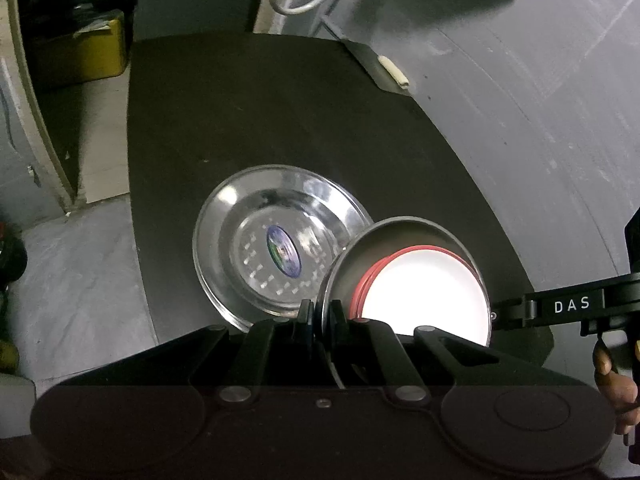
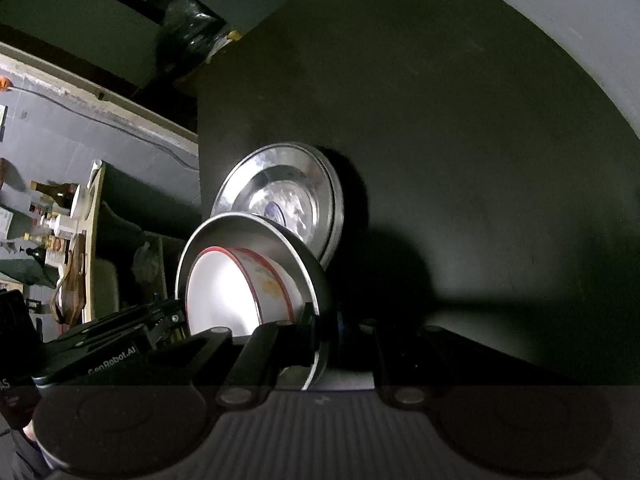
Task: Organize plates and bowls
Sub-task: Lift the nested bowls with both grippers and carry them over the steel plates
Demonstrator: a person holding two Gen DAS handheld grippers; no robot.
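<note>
Left gripper [image 1: 320, 316]: mine, clamped tight on the near-left rim of the steel plate [image 1: 400, 236], one finger on each side of the edge.
Right gripper [image 2: 324, 332]: also pinched onto that same plate's rim [image 2: 256, 220], on the opposite side. You can spot it poking in from the right in the left wrist view [image 1: 496, 314], the arm with DAS printed on it.
Steel plate: held between both my grippers, tilted, looks to be up off the black table [image 1: 240, 112].
White bowls [image 1: 424, 292]: red-rimmed, nested together and sitting inside the held plate; from the right wrist cam [image 2: 224, 292] the stack leans toward the low side.
Second steel plate [image 1: 276, 240]: flat on the table just beyond the held one, blue oval sticker [image 1: 283, 251] in the middle. The held plate's far edge overlaps its near edge in both views; can't tell if they actually touch.
My hand [image 1: 616, 384]: fingers visible at the right edge, on the right gripper's handle.
Surroundings: grey floor [image 1: 80, 280] around the table, cluttered shelf [image 2: 56, 216] off to the left.
</note>
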